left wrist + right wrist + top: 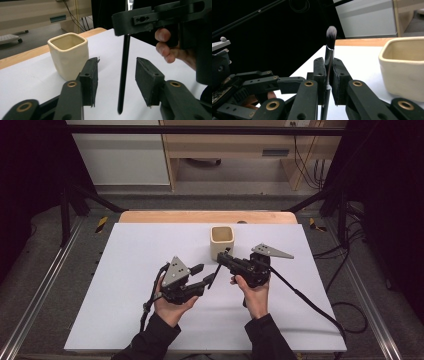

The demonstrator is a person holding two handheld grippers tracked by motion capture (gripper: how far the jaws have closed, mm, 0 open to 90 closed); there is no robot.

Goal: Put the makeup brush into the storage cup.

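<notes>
The cup (68, 53) looked like matt cream ceramic with a slightly uneven surface. The brush (329, 50) had soft bristles, a shiny metal ferrule and a glossy black handle. The table (150, 270) was smooth matt white, edged in wood.

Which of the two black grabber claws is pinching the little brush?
The right gripper. Its jaws are shut on the thin black-handled makeup brush, bristles up. The left gripper has open jaws on either side of the handle, not touching it.

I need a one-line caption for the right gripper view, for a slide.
Right gripper clamps a makeup brush upright beside a cream square cup on the white table.
</notes>
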